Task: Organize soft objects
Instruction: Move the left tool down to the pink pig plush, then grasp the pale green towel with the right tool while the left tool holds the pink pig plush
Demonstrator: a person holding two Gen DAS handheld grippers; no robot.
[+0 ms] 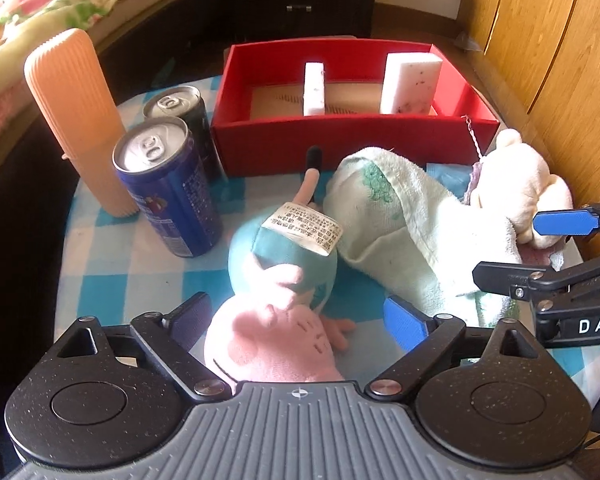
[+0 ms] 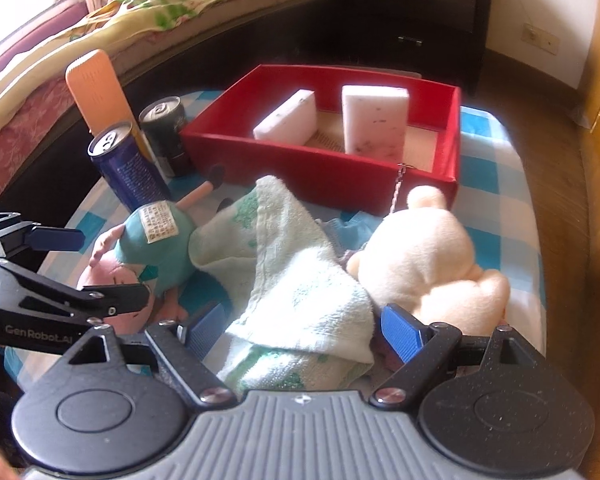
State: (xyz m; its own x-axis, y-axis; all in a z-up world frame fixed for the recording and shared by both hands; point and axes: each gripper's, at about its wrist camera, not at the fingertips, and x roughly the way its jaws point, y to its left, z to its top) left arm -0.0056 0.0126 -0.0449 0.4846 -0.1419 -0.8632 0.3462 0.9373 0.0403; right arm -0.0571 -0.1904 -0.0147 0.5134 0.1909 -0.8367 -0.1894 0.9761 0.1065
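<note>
Blue-padded left gripper (image 1: 298,322) tilts down, jaws wide astride the pink pig plush (image 1: 272,300), not gripping. Right gripper (image 2: 302,330) likewise straddles the pale green towel (image 2: 292,276), unclamped. Cream bear (image 2: 424,264) near the table's right edge; cans (image 1: 168,184) left; red box (image 1: 340,144) with two sponges (image 1: 410,82) behind. Checked cloth (image 1: 120,264).

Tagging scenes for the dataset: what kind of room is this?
Most likely a bedroom: a bed with a floral quilt beside the table, a dark chest of drawers by the wall, and wooden wardrobe doors.
</note>
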